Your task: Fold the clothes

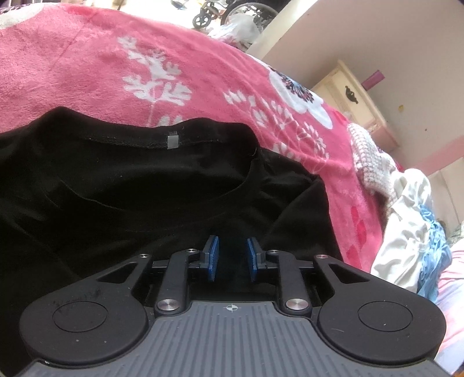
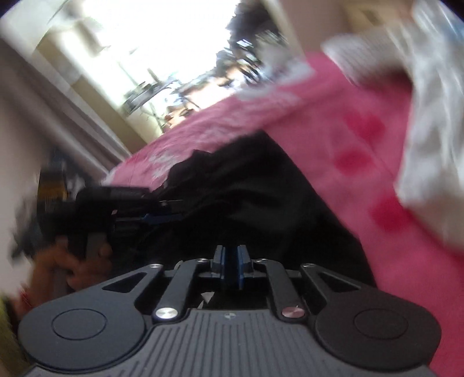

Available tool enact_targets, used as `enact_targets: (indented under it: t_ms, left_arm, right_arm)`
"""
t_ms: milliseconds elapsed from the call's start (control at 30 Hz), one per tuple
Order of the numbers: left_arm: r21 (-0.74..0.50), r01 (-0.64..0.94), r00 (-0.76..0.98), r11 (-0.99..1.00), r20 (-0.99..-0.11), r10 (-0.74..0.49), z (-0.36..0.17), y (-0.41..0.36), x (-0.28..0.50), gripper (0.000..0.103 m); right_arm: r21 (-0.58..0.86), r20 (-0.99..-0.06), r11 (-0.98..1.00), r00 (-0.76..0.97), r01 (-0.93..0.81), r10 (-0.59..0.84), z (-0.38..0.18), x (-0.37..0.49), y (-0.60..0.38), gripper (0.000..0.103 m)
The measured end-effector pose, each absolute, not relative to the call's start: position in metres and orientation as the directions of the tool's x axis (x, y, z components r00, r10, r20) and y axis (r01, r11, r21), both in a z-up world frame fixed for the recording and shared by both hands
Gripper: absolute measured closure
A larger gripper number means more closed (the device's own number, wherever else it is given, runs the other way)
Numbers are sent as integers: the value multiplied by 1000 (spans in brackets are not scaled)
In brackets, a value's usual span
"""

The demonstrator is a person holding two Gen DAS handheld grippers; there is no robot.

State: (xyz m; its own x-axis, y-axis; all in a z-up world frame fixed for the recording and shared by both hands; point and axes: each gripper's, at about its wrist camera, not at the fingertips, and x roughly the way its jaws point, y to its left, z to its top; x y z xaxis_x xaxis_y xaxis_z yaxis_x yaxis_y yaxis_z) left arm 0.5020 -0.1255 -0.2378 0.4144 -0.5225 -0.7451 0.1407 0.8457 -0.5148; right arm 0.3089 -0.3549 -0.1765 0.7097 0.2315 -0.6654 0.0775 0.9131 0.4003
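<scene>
A black shirt lies on a pink flowered blanket, collar facing away, with a grey label inside the neck. My left gripper sits low over the shirt's near part. Its blue pads stand a little apart with dark cloth in the gap, and I see no pinch. The right wrist view is blurred and tilted. There my right gripper has its pads almost together on a fold of the black shirt. The left gripper shows at the left, held by a hand.
A heap of white and blue clothes and a knitted piece lie at the blanket's right edge. A cream cabinet stands by the wall. A wheeled frame is beyond the bed. White cloth hangs at the right.
</scene>
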Motion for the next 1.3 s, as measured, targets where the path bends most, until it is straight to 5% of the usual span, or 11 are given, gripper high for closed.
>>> enact_targets:
  t_ms: [200, 400, 467, 500, 600, 800, 933, 1033, 1300]
  left_arm:
    - [-453, 201, 431, 868, -755, -494, -237, -133, 497, 82]
    - [-402, 256, 446, 879, -758, -476, -236, -137, 492, 82]
    - [-390, 269, 448, 880, -758, -474, -237, -138, 491, 82]
    - [-382, 276, 450, 882, -759, -470, -237, -139, 491, 82]
    - [-356, 296, 463, 887, -759, -459, -237, -142, 488, 82]
    - [-334, 309, 473, 891, -758, -448, -240, -144, 487, 81]
    - [-325, 307, 479, 894, -760, -441, -241, -145, 486, 81]
    - [-318, 310, 480, 896, -761, -436, -241, -145, 486, 81]
    - [-307, 323, 481, 895, -762, -435, -242, -145, 486, 81]
  right_arm:
    - [154, -755, 986, 637, -57, 155, -203, 340, -319, 91]
    - [142, -761, 987, 630, -72, 155, -200, 340, -317, 91]
    - [105, -759, 990, 636, -97, 143, -197, 336, -311, 65]
    - [78, -763, 991, 633, -109, 130, -198, 336, -308, 61]
    - [58, -766, 994, 634, -95, 105, -207, 336, -308, 65]
    - [259, -750, 966, 633, 12, 193, -205, 336, -337, 73]
    - [139, -760, 989, 635, -49, 138, -209, 333, -322, 77]
    - [128, -746, 991, 655, -37, 121, -206, 330, -323, 98]
    - [267, -629, 963, 750, -36, 203, -186, 297, -347, 99]
